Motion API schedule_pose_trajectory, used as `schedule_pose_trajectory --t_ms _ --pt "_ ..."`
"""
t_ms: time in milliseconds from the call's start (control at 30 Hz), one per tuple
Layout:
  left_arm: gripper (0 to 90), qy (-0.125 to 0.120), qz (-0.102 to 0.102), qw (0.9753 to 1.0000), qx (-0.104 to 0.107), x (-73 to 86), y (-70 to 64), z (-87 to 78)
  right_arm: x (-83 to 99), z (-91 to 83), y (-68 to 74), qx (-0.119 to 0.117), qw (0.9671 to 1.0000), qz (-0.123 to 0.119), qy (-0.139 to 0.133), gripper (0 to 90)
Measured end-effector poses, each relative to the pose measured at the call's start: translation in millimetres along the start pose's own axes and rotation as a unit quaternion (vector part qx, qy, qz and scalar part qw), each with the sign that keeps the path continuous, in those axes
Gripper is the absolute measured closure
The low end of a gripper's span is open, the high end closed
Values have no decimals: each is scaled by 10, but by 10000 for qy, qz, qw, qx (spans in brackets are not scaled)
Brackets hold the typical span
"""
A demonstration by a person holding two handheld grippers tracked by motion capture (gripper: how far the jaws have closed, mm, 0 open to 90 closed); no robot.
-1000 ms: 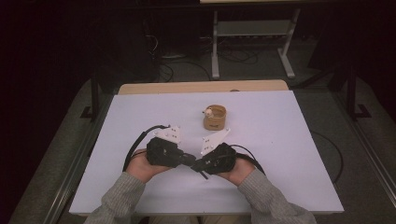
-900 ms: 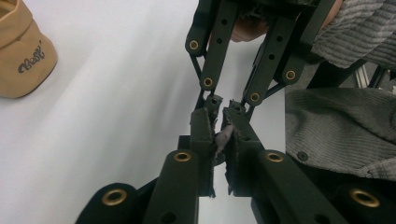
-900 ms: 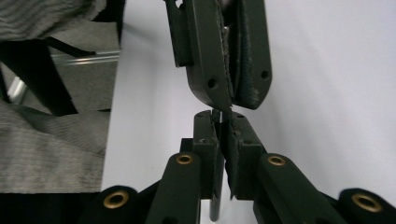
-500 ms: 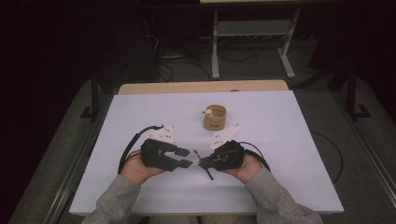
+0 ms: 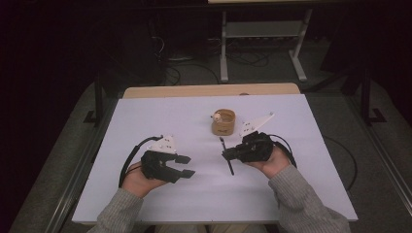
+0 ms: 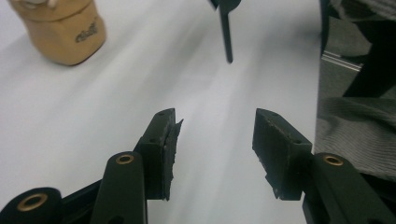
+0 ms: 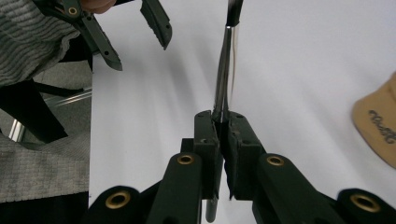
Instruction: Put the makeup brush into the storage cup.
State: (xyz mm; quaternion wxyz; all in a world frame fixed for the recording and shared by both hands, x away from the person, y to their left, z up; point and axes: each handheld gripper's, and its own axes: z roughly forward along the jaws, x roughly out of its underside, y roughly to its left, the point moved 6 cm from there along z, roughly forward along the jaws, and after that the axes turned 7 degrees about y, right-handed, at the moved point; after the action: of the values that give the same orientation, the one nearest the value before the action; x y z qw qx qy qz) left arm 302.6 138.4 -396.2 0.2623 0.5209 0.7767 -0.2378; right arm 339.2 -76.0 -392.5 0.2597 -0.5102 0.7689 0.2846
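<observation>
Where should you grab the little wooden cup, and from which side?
Grip the small round tan wooden cup across its outer wall, coming from the near side with the open left hand-held gripper. It stands upright, and something pale pokes out the top, so the sides are probably easier than the rim.

Grippers apart now; a second ago they met at table centre. Left gripper [image 5: 185, 166] has drawn back leftward, jaws spread wide, holding nothing. Right gripper [image 5: 227, 155] has moved right, jaws clamped on the thin dark rod [image 5: 227, 158], carried along.
</observation>
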Motion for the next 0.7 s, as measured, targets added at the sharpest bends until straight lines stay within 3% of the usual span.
schedule_pose_trajectory --t_ms 400,700 --pt "460 -192 -327 9992 -143 194 62 -12 -20 -104 -141 82 9997 206 -37 830" --pt "435 -143 -461 9987 -191 346 58 34 -56 -122 -208 104 9996 254 -27 830"
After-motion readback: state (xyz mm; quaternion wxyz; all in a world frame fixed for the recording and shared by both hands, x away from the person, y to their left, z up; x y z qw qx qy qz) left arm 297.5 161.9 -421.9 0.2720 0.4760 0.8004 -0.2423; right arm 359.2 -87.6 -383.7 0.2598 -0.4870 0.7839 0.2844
